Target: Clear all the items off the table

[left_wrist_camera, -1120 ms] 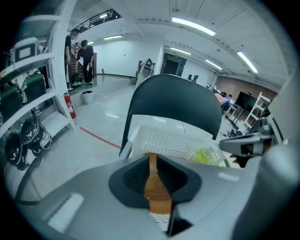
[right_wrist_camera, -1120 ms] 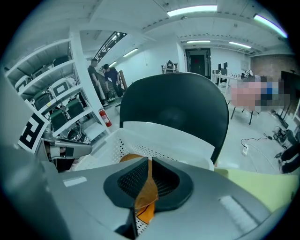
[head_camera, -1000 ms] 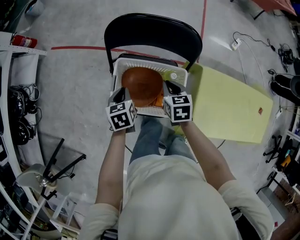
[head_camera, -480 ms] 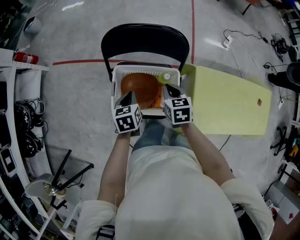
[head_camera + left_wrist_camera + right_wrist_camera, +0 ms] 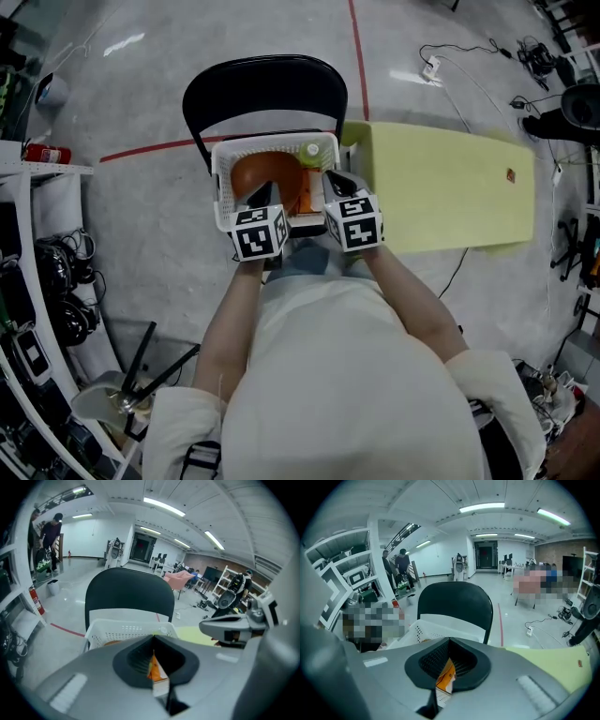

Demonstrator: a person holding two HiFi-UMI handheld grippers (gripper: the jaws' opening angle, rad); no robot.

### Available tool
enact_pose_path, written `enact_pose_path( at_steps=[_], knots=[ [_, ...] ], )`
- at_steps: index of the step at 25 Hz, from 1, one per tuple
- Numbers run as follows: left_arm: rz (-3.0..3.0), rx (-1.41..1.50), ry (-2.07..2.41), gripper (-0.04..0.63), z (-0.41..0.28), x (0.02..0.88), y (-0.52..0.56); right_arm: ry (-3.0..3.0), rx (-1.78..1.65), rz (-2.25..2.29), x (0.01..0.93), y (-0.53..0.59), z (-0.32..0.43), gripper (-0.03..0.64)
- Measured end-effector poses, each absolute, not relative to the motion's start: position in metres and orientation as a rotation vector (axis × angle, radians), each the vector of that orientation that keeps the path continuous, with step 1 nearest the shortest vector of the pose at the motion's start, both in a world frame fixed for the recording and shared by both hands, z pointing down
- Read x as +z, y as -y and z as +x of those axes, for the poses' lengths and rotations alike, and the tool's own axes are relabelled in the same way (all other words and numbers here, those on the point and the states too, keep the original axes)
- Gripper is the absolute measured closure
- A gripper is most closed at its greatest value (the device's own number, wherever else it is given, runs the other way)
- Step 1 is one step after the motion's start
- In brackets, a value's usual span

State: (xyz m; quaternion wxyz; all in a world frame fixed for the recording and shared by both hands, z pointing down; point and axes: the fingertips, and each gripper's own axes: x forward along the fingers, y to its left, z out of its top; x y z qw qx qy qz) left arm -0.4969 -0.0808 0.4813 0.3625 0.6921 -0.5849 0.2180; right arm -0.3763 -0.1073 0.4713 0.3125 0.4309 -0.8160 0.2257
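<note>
A white plastic basket (image 5: 272, 142) sits on the seat of a black chair (image 5: 262, 89). It holds a brown-orange bowl (image 5: 262, 173), an orange packet (image 5: 314, 195) and a small white round thing (image 5: 312, 149). My left gripper (image 5: 261, 195) is shut over the basket's near rim, its tips meeting (image 5: 153, 639). My right gripper (image 5: 337, 181) is shut beside it at the near right corner (image 5: 449, 641). The orange packet (image 5: 446, 674) shows behind both pairs of jaws; no pad visibly presses on it. A yellow-green table (image 5: 441, 187) stands to the right, with one small red spot (image 5: 509, 174) on it.
Shelves with cables (image 5: 47, 272) and a fire extinguisher (image 5: 45, 153) line the left. A stand with black legs (image 5: 131, 375) is at the lower left. Cables and a power strip (image 5: 431, 66) lie on the floor beyond the table. Red tape (image 5: 141, 150) marks the floor.
The view has swung, so chair and basket sit further left in the picture. Both grippers stay at the basket's near rim, and the left one has come closer to the right one.
</note>
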Motion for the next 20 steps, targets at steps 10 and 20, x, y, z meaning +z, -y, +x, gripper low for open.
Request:
enact_pose_path(
  at_steps=[10,20],
  knots=[
    [1.922,0.638,1.333,0.584,-0.437,0.473,0.075,2.125,0.61,1.267,0.455,0.087,-0.328,0.618],
    [2.058,0.72,1.201,0.586,-0.37,0.463,0.078,2.072,0.647,1.405,0.446,0.065,-0.265,0.618]
  ],
)
